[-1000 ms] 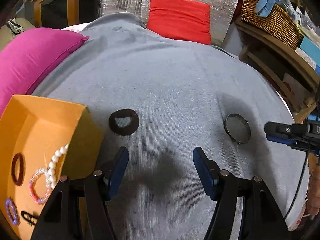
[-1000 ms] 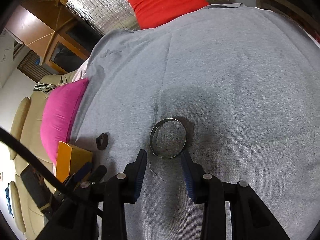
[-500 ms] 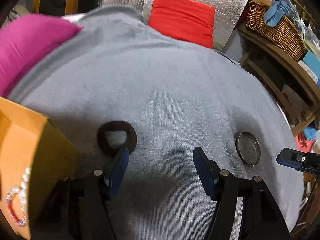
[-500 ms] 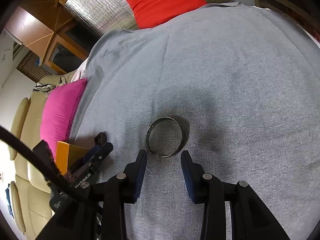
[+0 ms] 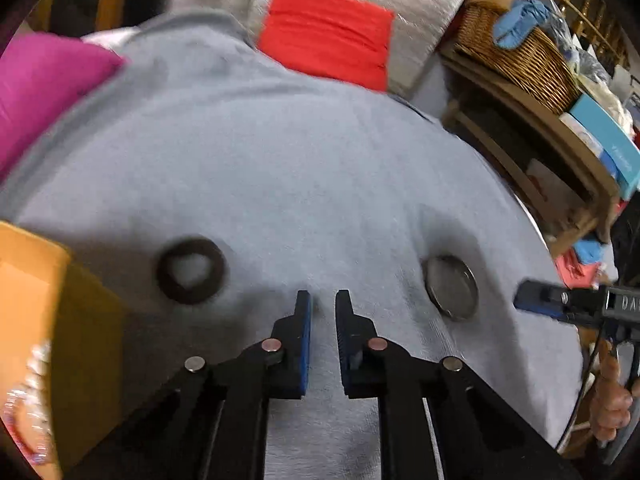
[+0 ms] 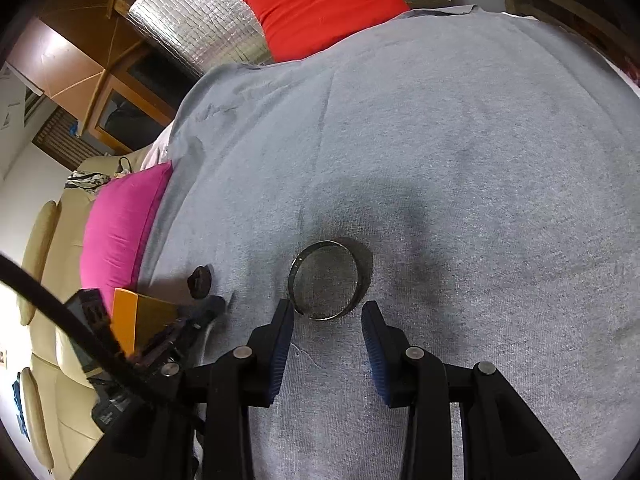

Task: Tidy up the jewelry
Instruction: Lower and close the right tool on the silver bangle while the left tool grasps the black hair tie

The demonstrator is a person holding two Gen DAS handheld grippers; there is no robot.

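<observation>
Grey cloth (image 6: 440, 140) spreads bare toward its far edge, where the right gripper (image 6: 326, 316), jaws released, sits just short of the metal bangle (image 6: 326, 280), while the left gripper (image 5: 322, 300), nearly clenched on nothing, hangs beside the dark hair tie (image 5: 190, 270) near the orange box (image 5: 32, 280).

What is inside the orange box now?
In the left wrist view, the orange box is cut by the frame edge. Pearl-like beads and a blurred beaded bracelet show inside. The rest of its interior is out of frame.
</observation>
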